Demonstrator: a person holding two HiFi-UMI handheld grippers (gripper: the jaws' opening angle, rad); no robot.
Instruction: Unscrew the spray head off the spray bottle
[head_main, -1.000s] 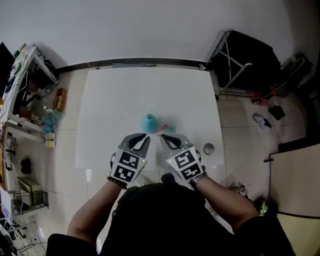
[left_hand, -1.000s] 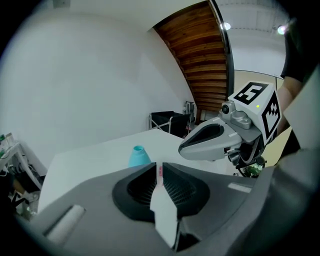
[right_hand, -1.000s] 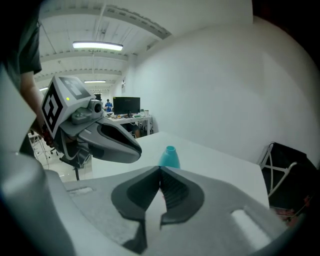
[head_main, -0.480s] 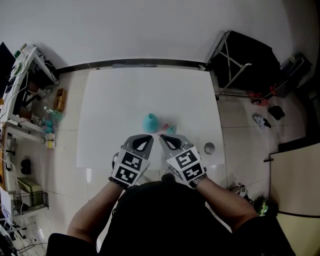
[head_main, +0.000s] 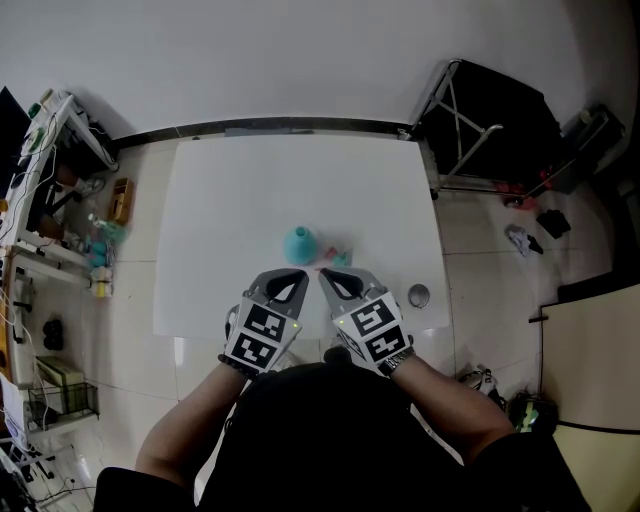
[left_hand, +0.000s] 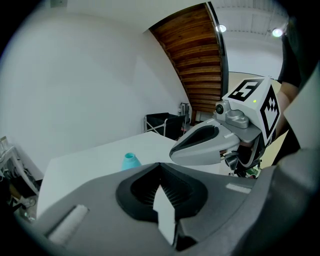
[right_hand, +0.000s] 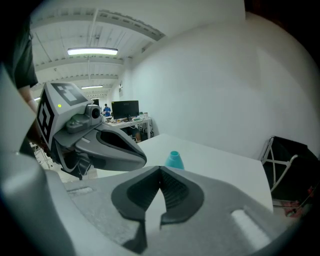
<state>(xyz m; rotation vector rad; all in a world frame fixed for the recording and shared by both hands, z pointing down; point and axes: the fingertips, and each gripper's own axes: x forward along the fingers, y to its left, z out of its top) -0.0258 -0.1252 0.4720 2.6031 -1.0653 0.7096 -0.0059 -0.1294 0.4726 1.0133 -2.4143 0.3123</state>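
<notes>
A teal spray bottle stands upright near the middle of the white table, its neck open with no head on it; it also shows as the teal bottle and teal bottle. A small pink and teal spray head lies just right of it. My left gripper and right gripper hover side by side just short of the bottle, tips almost meeting. Both are shut with nothing between the jaws, as seen at the left gripper and right gripper.
A small round metal object sits near the table's right front corner. A cluttered shelf stands on the left, and a black folding rack at the back right. The person's body lies along the table's front edge.
The left gripper's jaws have closed the last small gap. Both hands, the bottle and the spray head have stayed where they were.
</notes>
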